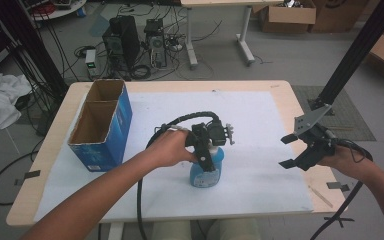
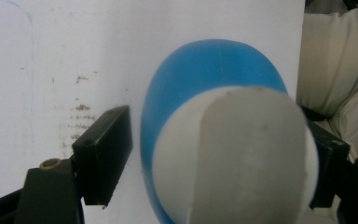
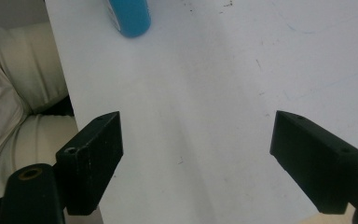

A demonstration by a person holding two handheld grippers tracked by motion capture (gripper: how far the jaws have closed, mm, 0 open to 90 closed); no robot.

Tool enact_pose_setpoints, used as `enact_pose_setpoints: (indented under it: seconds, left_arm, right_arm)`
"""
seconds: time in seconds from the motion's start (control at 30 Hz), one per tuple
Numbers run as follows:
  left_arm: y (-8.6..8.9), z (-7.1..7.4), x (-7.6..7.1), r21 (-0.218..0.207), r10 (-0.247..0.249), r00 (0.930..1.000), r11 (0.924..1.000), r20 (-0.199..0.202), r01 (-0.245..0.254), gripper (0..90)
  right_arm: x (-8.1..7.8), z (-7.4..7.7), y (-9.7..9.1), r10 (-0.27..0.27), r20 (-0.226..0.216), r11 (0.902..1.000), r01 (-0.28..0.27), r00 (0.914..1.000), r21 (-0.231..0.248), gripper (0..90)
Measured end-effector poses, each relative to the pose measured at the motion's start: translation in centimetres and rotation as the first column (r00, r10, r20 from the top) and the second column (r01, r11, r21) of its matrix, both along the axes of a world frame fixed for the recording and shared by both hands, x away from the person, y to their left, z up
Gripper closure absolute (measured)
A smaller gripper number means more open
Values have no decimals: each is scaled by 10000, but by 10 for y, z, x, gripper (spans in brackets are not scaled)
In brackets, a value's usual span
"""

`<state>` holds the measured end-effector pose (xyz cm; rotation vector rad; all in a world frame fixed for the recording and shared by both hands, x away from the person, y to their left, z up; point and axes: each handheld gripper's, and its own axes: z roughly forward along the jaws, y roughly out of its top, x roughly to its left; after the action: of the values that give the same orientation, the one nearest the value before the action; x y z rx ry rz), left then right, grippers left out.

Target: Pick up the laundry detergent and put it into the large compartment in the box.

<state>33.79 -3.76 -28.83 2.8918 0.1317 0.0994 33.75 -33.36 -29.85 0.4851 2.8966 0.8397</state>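
Blue bottle (image 1: pixel 207 172) stands upright on the white sheet (image 1: pixel 260 130), near the front edge of the table (image 1: pixel 285 90), a little toward 7 o'clock from the sheet's centre. It has a white cap (image 2: pixel 233 158) on top.

Left gripper (image 1: pixel 207 150) comes down over the bottle from above, held by the left hand (image 1: pixel 172 147). In the left gripper view the cap and the blue shoulder sit between the two jaws: a sliver of white sheet shows between the jaw at 9 o'clock and the bottle's side, while the jaw at 3 o'clock is partly hidden behind the cap. Jaws part-way closed around the bottle; cannot tell whether the pads press on it yet.

Right gripper (image 1: pixel 292 150) hangs over the sheet's edge at 3 o'clock from the bottle, well apart from it, held by the right hand (image 1: pixel 342 160). Its jaws stand wide apart with bare sheet between them; the bottle's base (image 3: pixel 129 17) shows at 11 o'clock in the right gripper view.

Blue cardboard box (image 1: pixel 102 125), open at the top with two compartments, stands at 9 o'clock from the bottle, near the table's left edge
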Motion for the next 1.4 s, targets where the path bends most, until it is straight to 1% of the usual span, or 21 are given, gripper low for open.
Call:
enact_pose_setpoints:
  seconds: [0.03,0.07,0.13,0.5,0.67,0.77,0.87,0.9,1.0,1.07,1.13,1.17,1.27,1.37,1.4]
  left_arm:
    - [0,0,-1,-18,83,9999,10000,-90,-83,244]
    - [0,0,0,-11,29,10000,10000,-26,-29,246]
    - [0,0,0,-31,100,9999,9999,-85,-100,248]
    - [0,0,-1,-57,101,9999,9999,2,-101,279]
    - [0,1,-1,-60,-24,10000,10000,59,24,308]
    - [0,1,-2,-96,3,10000,10000,-32,-4,330]
    - [1,2,-2,-114,-77,10000,9999,-25,77,357]
    - [1,2,-3,-136,-55,9999,9999,-90,54,373]
    - [1,1,-4,-203,-107,9999,9997,-72,105,373]
    - [1,2,-3,-182,-208,9998,9996,1,208,375]
    - [2,2,-5,-166,-182,9998,9997,-17,182,377]
    - [2,2,-5,-152,-232,9997,9996,44,233,378]
    - [3,6,-5,-39,-234,9997,9997,-23,233,378]
    - [7,16,-5,-179,-89,9998,9998,-172,86,379]
    - [9,21,-4,-197,-92,9999,9998,-117,89,379]
  right_arm:
    - [0,0,0,-1,4,10000,1,10000,-5,170]
    - [0,0,0,3,-1,10000,-3,10000,-4,170]
    - [0,0,0,3,-5,10000,-3,10000,-8,170]
    - [0,-1,0,15,-24,10000,-15,10000,-15,172]
    - [0,-1,0,16,-19,10000,-16,10000,-11,172]
    - [0,-1,0,26,-6,10000,-26,10000,2,172]
    - [0,-1,0,20,-19,10000,-20,10000,-8,172]
    - [0,-1,0,20,-21,10000,-20,10000,-8,172]
    - [-1,-1,0,20,-17,10000,-20,10000,2,172]
    - [0,-1,0,16,-17,10000,-16,10000,6,172]
    - [0,-2,0,15,-14,10000,-15,10000,33,172]
    - [0,-2,0,16,-21,10000,-16,10000,36,172]
    - [0,-3,0,12,-70,10000,-12,10000,-16,172]
    - [0,-3,-1,9,-54,10000,-9,10000,21,172]
    - [0,-2,-1,20,-63,10000,-20,10000,0,172]
